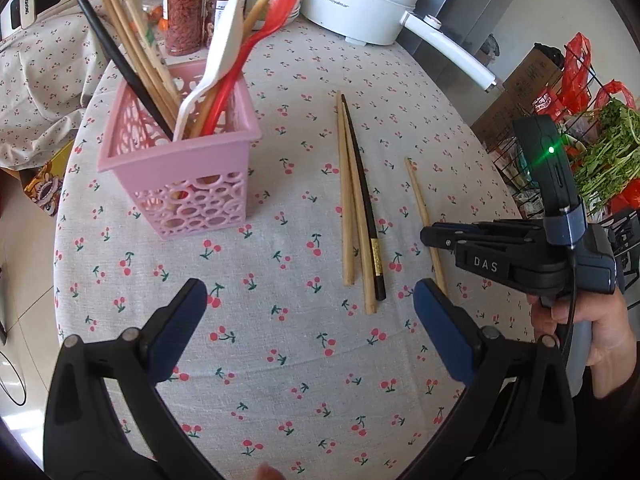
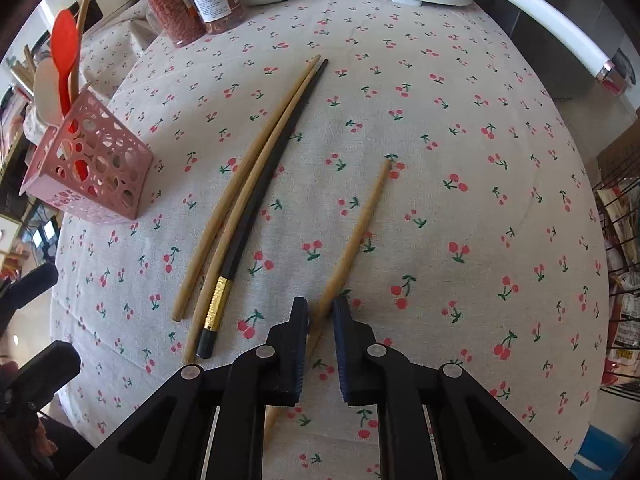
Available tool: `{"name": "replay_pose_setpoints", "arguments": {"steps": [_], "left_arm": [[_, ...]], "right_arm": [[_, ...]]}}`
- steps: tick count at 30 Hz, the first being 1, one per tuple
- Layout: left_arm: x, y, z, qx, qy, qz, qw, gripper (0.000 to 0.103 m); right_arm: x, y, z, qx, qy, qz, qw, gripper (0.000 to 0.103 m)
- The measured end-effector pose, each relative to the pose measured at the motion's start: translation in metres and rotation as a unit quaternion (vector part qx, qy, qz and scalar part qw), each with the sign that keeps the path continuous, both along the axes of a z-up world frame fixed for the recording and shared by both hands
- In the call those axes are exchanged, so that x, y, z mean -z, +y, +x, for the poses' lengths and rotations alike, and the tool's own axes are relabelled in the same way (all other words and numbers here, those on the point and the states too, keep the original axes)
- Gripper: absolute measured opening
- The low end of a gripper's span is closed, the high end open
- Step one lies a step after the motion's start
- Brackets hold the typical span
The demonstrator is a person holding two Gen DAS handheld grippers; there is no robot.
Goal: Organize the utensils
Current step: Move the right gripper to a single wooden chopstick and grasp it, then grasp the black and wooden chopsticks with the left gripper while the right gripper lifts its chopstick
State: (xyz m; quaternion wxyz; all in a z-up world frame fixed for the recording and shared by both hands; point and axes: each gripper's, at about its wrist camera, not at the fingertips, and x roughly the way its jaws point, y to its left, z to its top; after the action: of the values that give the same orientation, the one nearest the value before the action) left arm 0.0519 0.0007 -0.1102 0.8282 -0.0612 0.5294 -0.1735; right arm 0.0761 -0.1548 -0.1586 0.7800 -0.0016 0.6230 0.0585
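A: Where was the right hand-held gripper [image 2: 320, 312] at that moment?

B: Low over the desk [image 2: 460, 120] with its cherry-print cloth, and a single pale wooden chopstick [image 2: 352, 236] ran between its two blue fingers [image 2: 298, 344]. The jaws had narrowed round the stick, but a sliver of gap showed on the right side, so I'd call them closing rather than clamped; nothing looked lifted yet.

A: And the stick's long axis?

B: Nearly in line with the fingers. It ran straight ahead of that hand-held gripper and leaned a little to its right, the thick end passing back under the jaws and the thin tip well out in front.

A: What of the left hand-held gripper [image 1: 310, 304]?

B: Spread wide, holding nothing, hovering above bare cloth. Ahead of it and slightly to its right lay three more chopsticks close together, two pale wooden ones [image 1: 348, 208] and a black one with a gold band [image 1: 362, 196], all pointing away from it.

A: So which hand was nearer the lone stick?

B: The right, plainly; it straddled it. The left sat near the bundle of three instead.

A: And the destination?

B: The pink perforated plastic basket [image 1: 180, 184], already holding chopsticks, a red spoon [image 1: 256, 40] and a white spoon [image 1: 218, 64], stood ahead and to the left of both hand-held grippers. For the right one, I judged the carry would go leftward across the three lying sticks.
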Motion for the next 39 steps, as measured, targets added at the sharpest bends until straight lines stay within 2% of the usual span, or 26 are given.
{"name": "replay_pose_setpoints", "arguments": {"steps": [2,5,10,12,14,16,19,21,22,23,24,26,29,32,39], "left_arm": [[0.0,-0.008,0.002,0.008,-0.001,0.003,1.0,0.102],[-0.001,-0.024,0.007,0.025,0.005,0.008,0.9996,0.102],[-0.001,-0.054,0.014,0.051,0.025,0.025,0.998,0.102],[-0.001,-0.064,0.017,0.053,0.025,0.042,0.9974,0.102],[-0.001,-0.07,0.02,0.05,0.023,0.054,0.997,0.102],[-0.002,-0.073,0.025,0.044,0.022,0.062,0.9968,0.101],[-0.002,-0.078,0.036,0.032,0.022,0.073,0.9966,0.091],[-0.001,-0.08,0.044,0.026,0.028,0.068,0.9969,0.08],[0.001,-0.082,0.048,0.025,0.033,0.063,0.9972,0.07],[0.003,-0.084,0.053,0.024,0.039,0.059,0.9972,0.061],[0.005,-0.087,0.059,0.024,0.045,0.054,0.9972,0.057],[0.01,-0.094,0.071,0.026,0.057,0.046,0.997,0.042],[0.016,-0.104,0.086,0.029,0.067,0.042,0.9965,0.027],[0.021,-0.112,0.098,0.03,0.068,0.059,0.9955,0.017],[0.038,-0.118,0.119,0.025,0.086,0.104,0.9906,0.013]], "right_arm": [[-0.002,-0.012,0.003,0.011,-0.007,-0.012,1.0,0.007],[-0.003,-0.037,0.013,0.035,-0.007,-0.001,0.999,0.007],[-0.002,-0.063,0.016,0.052,0.004,0.065,0.996,0.01],[-0.005,-0.067,0.017,0.054,0.007,0.071,0.996,0.02],[-0.006,-0.069,0.018,0.05,0.01,0.069,0.996,0.038],[-0.006,-0.077,0.014,0.044,0.017,0.07,0.996,0.038],[-0.003,-0.077,0.012,0.025,0.02,0.066,0.997,0.036],[-0.002,-0.069,0.012,0.007,0.017,0.051,0.999,0.025],[-0.001,-0.064,0.011,-0.005,0.018,0.042,0.999,0.013],[0.0,-0.059,0.01,-0.018,0.018,0.035,0.999,0.01],[0.0,-0.055,0.01,-0.029,0.014,0.027,0.999,0.009],[0.0,-0.051,0.01,-0.039,0.011,0.021,0.999,0.008],[0.0,-0.056,0.014,-0.032,0.013,0.033,0.999,0.008],[-0.005,-0.064,0.018,-0.019,0.008,0.041,0.999,0.008],[-0.01,-0.072,0.024,-0.007,0.006,0.059,0.998,0.008]]}}
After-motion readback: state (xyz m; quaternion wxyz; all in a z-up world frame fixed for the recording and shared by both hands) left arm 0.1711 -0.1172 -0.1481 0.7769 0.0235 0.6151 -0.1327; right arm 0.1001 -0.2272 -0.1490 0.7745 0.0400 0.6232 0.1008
